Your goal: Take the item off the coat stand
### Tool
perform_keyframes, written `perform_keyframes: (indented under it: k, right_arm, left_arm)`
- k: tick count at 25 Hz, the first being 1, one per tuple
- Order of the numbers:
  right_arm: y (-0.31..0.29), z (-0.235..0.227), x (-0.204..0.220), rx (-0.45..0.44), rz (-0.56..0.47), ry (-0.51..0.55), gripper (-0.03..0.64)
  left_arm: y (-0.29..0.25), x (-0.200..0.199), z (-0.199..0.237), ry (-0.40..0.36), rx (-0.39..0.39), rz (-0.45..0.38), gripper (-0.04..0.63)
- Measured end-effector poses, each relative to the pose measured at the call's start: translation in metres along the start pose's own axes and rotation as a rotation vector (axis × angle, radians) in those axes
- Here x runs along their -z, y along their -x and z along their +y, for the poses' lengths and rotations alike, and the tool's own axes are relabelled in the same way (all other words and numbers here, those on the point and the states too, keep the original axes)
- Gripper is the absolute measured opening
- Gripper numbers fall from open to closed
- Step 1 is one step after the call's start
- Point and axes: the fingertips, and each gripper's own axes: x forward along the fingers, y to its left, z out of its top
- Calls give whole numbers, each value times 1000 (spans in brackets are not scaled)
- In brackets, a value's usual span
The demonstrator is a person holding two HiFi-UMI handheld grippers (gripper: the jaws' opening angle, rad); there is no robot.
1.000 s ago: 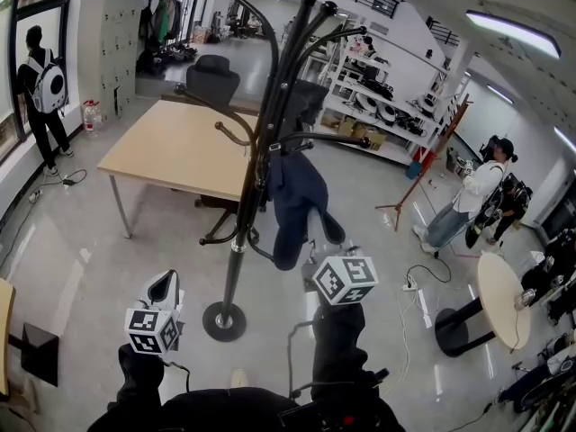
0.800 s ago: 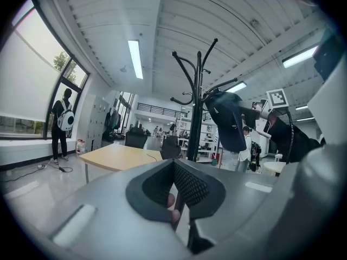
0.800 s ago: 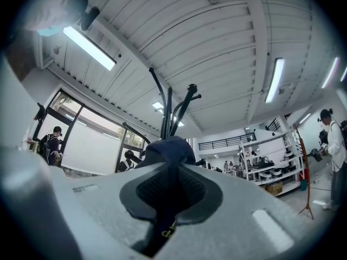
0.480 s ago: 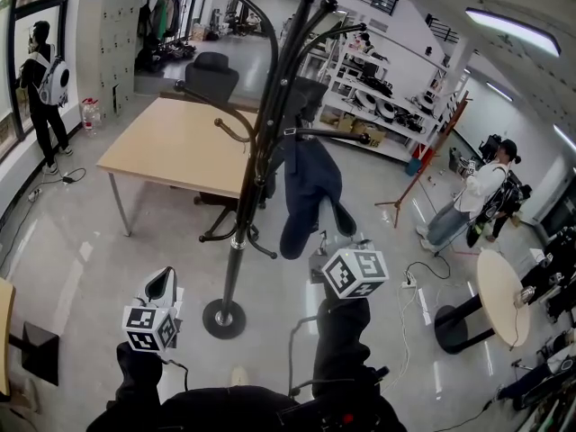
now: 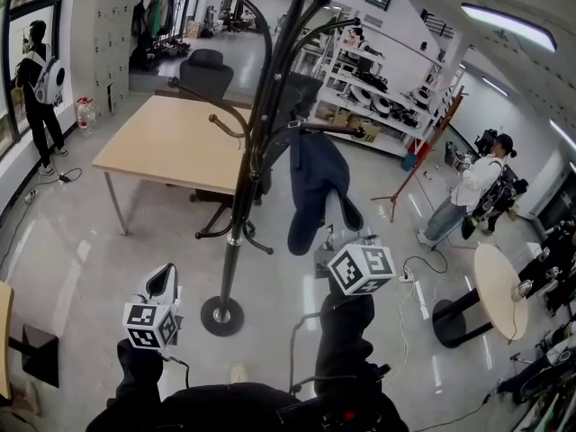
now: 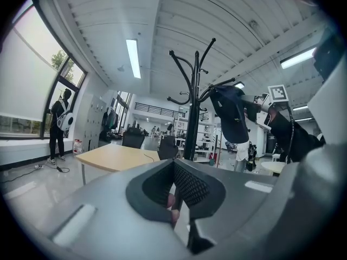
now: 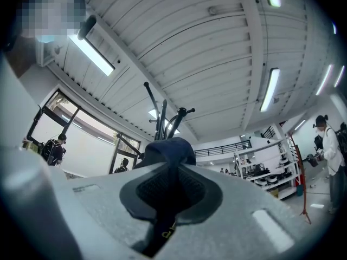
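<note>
A black coat stand (image 5: 237,228) rises mid-floor from a round base (image 5: 221,316). A dark blue garment (image 5: 315,185) hangs from one of its side arms (image 5: 335,130), swung out to the right of the pole. My right gripper (image 5: 329,244) is just below the garment's lower end, shut on a fold of the blue fabric (image 7: 167,155). The left gripper view shows the stand (image 6: 194,107) with the garment (image 6: 232,116) to its right. My left gripper (image 5: 162,283) hangs low at the left of the base, shut with nothing in it (image 6: 174,200).
A wooden table (image 5: 171,142) and office chair (image 5: 203,70) stand behind the stand. Shelving (image 5: 378,97) lines the back. A person (image 5: 472,192) stands at right near a round table (image 5: 502,286); another person (image 5: 38,79) is by the left window. Cables (image 5: 423,273) lie on the floor.
The garment has swung to the right, away from the pole, and my right gripper moved right with it. My left gripper has barely shifted.
</note>
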Motion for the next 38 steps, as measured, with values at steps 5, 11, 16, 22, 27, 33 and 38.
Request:
perform_keyframes:
  k: [5, 11, 16, 22, 27, 33, 38]
  right_arm:
    - [4, -2, -5, 7, -10, 9, 17]
    - [11, -5, -17, 23, -26, 16, 17]
    - [19, -8, -25, 39, -36, 24, 17]
    - [28, -10, -32, 52, -45, 32, 17]
    - [33, -11, -42, 72, -51, 42, 17]
    - [39, -15, -49, 83, -53, 55, 17]
    - [45, -19, -55, 97, -65, 64, 17]
  left_arm:
    - [-1, 2, -3, 2, 9, -4, 2]
    - [0, 0, -8, 8, 20, -12, 2]
    - [1, 1, -11, 7, 32, -15, 2]
    - [5, 0, -13, 7, 38, -23, 2]
    - [8, 0, -12, 13, 43, -18, 2]
    - [8, 3, -18, 19, 57, -18, 2]
    - [7, 6, -21, 22, 62, -15, 2]
